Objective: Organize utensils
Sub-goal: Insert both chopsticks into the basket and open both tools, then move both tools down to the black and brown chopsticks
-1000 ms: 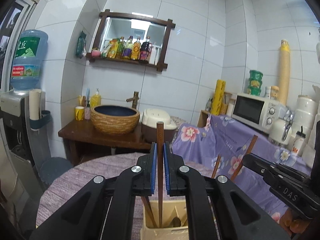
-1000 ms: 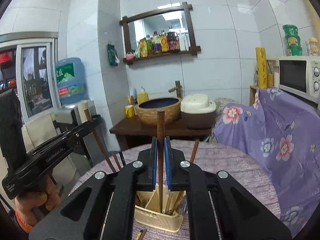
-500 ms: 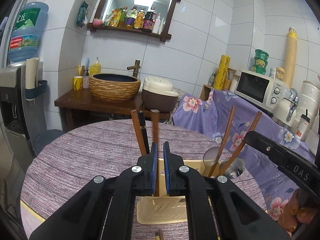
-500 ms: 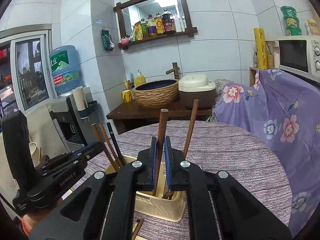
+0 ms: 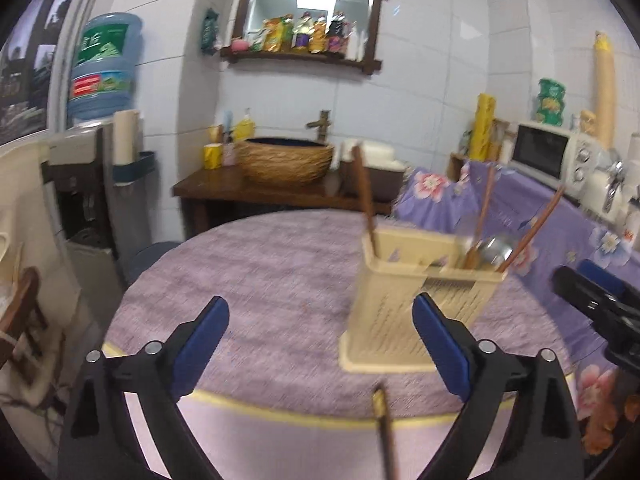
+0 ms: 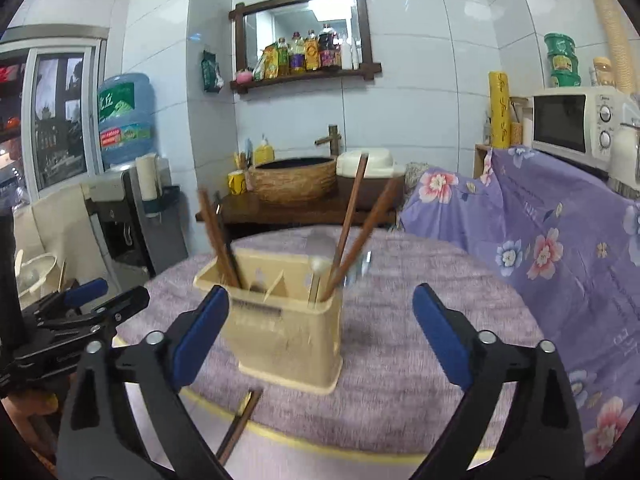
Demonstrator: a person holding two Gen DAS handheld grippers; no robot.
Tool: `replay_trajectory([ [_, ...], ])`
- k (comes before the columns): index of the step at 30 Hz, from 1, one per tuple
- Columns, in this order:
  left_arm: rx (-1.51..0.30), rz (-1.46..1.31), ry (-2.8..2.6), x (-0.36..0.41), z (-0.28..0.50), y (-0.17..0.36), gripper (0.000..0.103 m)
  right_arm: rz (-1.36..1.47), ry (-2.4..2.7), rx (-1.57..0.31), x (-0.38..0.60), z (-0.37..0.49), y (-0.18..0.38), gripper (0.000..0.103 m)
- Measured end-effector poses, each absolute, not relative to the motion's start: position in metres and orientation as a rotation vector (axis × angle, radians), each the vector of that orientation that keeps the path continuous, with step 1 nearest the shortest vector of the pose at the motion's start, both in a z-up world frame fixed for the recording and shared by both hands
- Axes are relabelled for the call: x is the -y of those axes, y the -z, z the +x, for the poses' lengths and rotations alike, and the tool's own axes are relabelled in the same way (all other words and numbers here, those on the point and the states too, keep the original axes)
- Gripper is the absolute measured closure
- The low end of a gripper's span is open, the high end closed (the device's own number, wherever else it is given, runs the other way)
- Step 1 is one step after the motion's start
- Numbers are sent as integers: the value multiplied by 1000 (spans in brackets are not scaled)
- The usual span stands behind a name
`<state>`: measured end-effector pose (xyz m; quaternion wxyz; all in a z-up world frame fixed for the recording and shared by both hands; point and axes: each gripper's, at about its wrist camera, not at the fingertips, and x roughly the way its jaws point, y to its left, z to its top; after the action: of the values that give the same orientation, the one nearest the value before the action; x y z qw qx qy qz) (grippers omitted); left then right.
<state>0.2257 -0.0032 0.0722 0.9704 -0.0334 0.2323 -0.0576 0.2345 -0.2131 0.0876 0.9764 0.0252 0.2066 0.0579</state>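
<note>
Purple cloth covered the table (image 5: 248, 280) ahead of my grippers. Beyond my spread, empty right gripper (image 6: 320, 320) stood the caddy (image 6: 280, 320), chopsticks (image 6: 350, 216) leaning inside. My left gripper (image 5: 320, 332), equally spread, held nothing; one chopstick (image 5: 386, 432) lay just below its fingers, at the table edge.

One beige utensil holder (image 6: 286, 324) stands on one round table (image 6: 420, 344); four wooden chopsticks rise from it, two at its left end (image 6: 218, 236) and two at its right (image 6: 352, 216), and a fifth chopstick (image 6: 240, 424) lies on the table
</note>
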Motion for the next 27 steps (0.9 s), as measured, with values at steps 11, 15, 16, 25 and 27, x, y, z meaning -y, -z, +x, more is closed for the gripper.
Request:
replay_trajectory([
  [11, -660, -108, -6, -36, 200, -1, 7, 42, -67, -825, 163, 231, 32, 6],
  [15, -639, -108, -23, -44, 196, -4, 7, 14, -60, -874, 146, 234, 44, 6],
  [16, -636, -115, -17, -45, 196, -5, 7, 9, -57, -876, 142, 236, 44, 6],
  [25, -637, -115, -6, -45, 194, -3, 7, -20, -14, -907, 138, 239, 50, 6],
  [27, -636, -115, -3, -46, 194, -3, 7, -29, -14, -917, 135, 242, 49, 6],
])
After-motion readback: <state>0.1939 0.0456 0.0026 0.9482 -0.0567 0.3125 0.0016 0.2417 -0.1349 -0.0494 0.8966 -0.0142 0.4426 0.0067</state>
